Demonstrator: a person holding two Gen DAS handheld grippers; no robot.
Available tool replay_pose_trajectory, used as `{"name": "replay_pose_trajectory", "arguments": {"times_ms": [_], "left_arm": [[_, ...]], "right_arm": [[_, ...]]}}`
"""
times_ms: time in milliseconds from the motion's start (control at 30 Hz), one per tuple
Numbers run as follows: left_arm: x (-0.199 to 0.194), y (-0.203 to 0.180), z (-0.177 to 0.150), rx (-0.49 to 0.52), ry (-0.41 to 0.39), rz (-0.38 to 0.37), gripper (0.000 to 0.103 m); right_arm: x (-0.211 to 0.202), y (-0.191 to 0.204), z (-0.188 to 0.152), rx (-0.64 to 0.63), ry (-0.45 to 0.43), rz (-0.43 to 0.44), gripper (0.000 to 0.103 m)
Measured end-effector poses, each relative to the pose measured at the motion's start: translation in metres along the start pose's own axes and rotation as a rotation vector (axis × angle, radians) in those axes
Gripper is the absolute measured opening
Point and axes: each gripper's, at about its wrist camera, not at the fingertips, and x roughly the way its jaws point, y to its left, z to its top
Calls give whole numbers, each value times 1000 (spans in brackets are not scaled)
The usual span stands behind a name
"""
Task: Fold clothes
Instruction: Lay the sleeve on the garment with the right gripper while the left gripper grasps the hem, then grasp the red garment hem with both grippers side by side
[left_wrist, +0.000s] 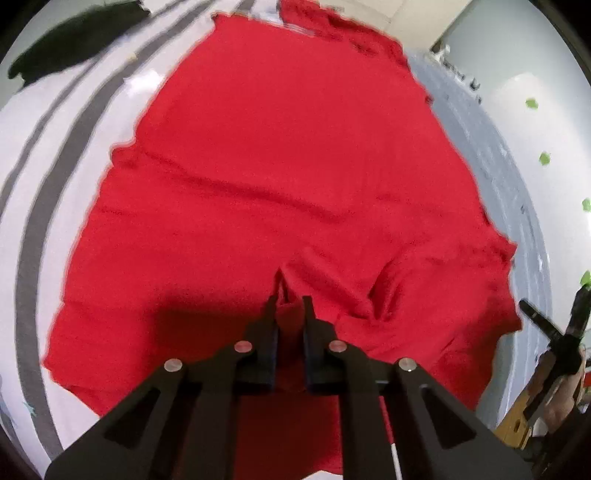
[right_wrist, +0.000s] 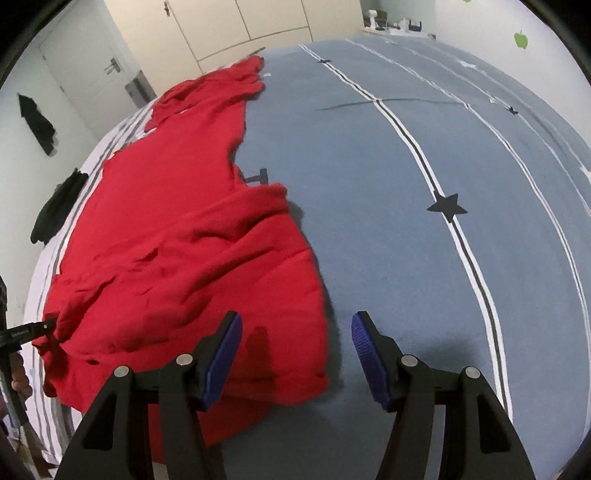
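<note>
A large red garment (left_wrist: 280, 166) lies spread on the bed, wrinkled toward its near edge. My left gripper (left_wrist: 290, 306) is shut on a pinched ridge of that red cloth near the hem. In the right wrist view the same garment (right_wrist: 166, 240) covers the left half of the bed, and the left gripper (right_wrist: 51, 326) shows at the far left edge, nipping the fabric. My right gripper (right_wrist: 295, 332) stands open just above the garment's near right corner, with nothing pressed between its blue pads (right_wrist: 225, 354). The right gripper (left_wrist: 556, 314) also appears at the right edge of the left wrist view.
The bed cover (right_wrist: 388, 184) is blue-grey with white and black stripes and black stars; its left part is white with grey stripes (left_wrist: 55, 147). A black garment (right_wrist: 55, 206) lies at the bed's left edge. A door and cupboards stand beyond the bed.
</note>
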Motion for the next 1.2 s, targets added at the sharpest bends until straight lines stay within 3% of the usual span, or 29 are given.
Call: {"name": "replay_pose_trajectory", "arguments": {"times_ms": [167, 267, 367, 467, 533, 733, 833, 900, 1067, 1200], "left_arm": [[-66, 13, 11, -57, -175, -26, 7], [-96, 37, 12, -118, -256, 4, 7], [-75, 61, -8, -166, -185, 49, 7], [-39, 83, -28, -182, -40, 84, 7], [-34, 85, -34, -157, -30, 103, 8], [-44, 90, -28, -126, -79, 132, 23], [-40, 91, -21, -98, -55, 75, 38], [-31, 84, -15, -45, -32, 81, 48], [-2, 54, -5, 95, 14, 154, 47], [-2, 56, 0, 105, 5, 151, 14]], "right_arm": [[6, 4, 0, 1, 15, 18, 58], [9, 9, -3, -2, 26, 24, 58], [12, 16, -7, 0, 38, 30, 58], [14, 23, -13, -2, 49, 30, 58], [15, 26, -17, -10, 58, 26, 58], [13, 30, -23, -30, 60, 10, 58], [11, 28, -22, -14, 49, 9, 58], [9, 29, -18, -15, 34, 5, 58], [12, 34, -8, -21, 18, 8, 58], [18, 40, -2, -24, 10, 18, 58]]}}
